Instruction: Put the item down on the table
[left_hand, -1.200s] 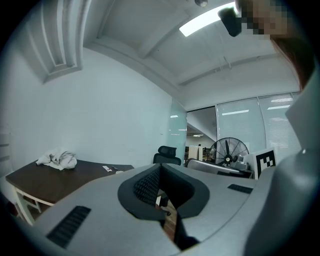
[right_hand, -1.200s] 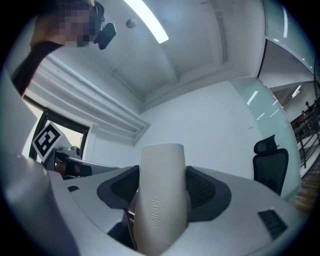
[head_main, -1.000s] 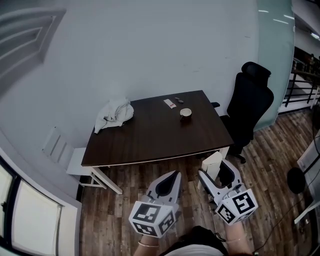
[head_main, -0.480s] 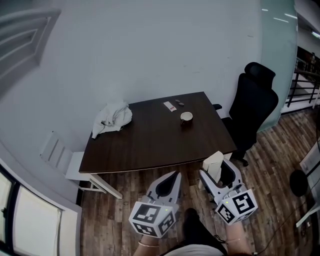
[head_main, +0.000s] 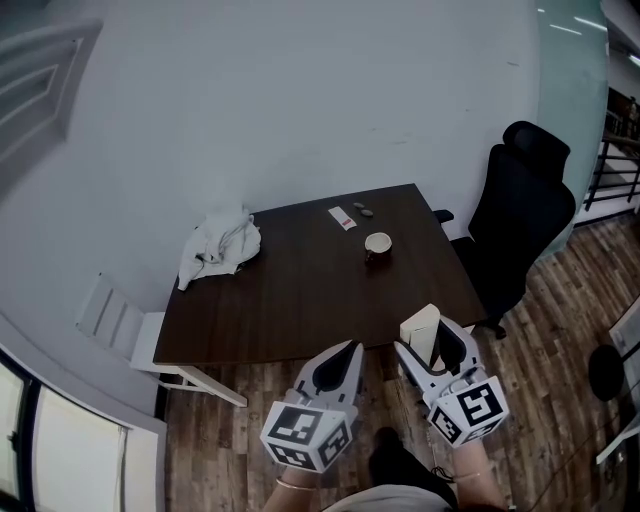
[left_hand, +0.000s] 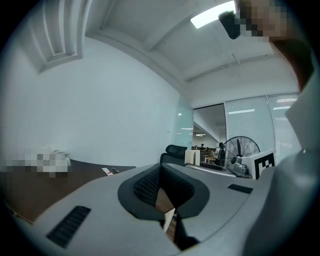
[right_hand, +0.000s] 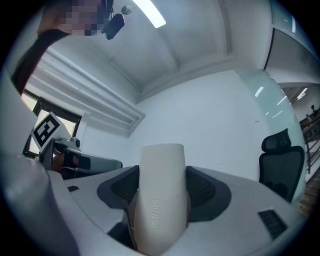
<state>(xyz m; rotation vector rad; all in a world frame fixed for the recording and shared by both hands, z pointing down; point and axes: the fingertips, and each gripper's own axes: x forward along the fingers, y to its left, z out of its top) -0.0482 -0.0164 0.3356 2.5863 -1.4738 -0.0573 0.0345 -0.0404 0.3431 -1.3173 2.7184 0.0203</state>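
Half a second on: nearer the table (head_main: 300, 290), near edge just ahead. Left gripper (head_main: 345, 352) pressed together, empty. Right gripper (head_main: 426, 342) pinching white item (head_main: 421, 322) upright, about at that edge, not clearly over the top. Cup (head_main: 378, 243) well beyond. Set-down pending; more forward reach likely needed.

"MINISO" embossed lengthwise on white item (right_hand: 161, 195), seen in right gripper view. Card (head_main: 341, 217) on worktop (head_main: 300, 290): print too small to read.
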